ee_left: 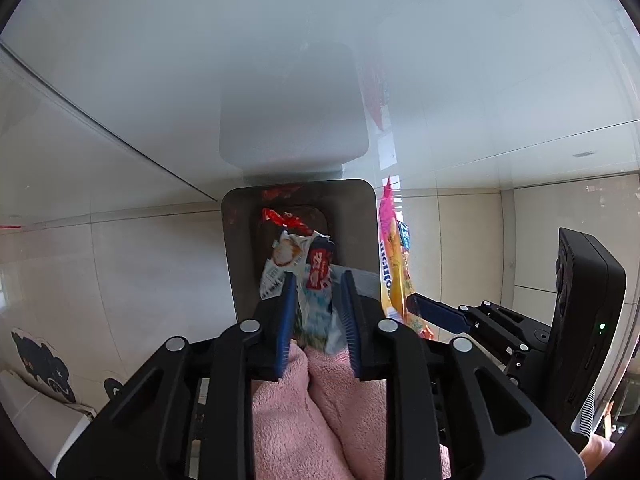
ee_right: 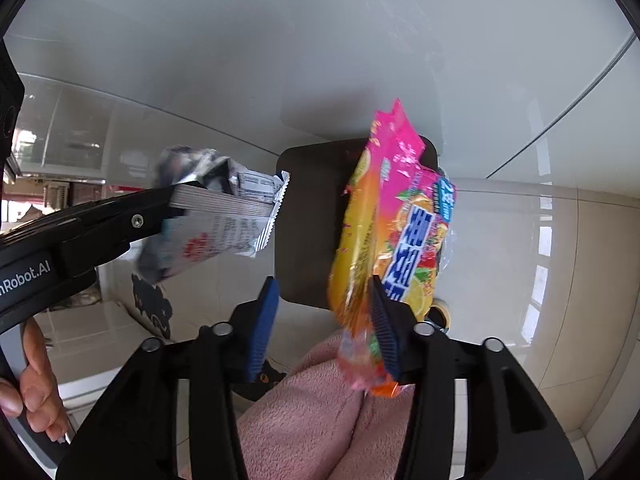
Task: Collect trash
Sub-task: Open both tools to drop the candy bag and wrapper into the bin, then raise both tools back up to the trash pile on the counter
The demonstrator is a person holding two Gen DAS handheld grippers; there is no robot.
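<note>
Left claw (ee_left: 316,304) is clamped on a crumpled white-and-blue wrapper (ee_left: 310,276) with red lettering, held above the dark bin (ee_left: 236,248), where a red scrap (ee_left: 286,218) lies. Right claw (ee_right: 324,320) has its fingers apart; a pink, yellow and orange candy bag (ee_right: 396,216) with fruit pictures hangs against its 3 o'clock finger (ee_right: 386,340), over the bin beside the white tabletop (ee_right: 280,40).

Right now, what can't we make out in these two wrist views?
- Bin bottom: left view, white wrapper in the left gripper covers it.
- Grip of the right gripper on the candy bag: right view, motion blur.
- Wrapper print: both views, blurred.
</note>
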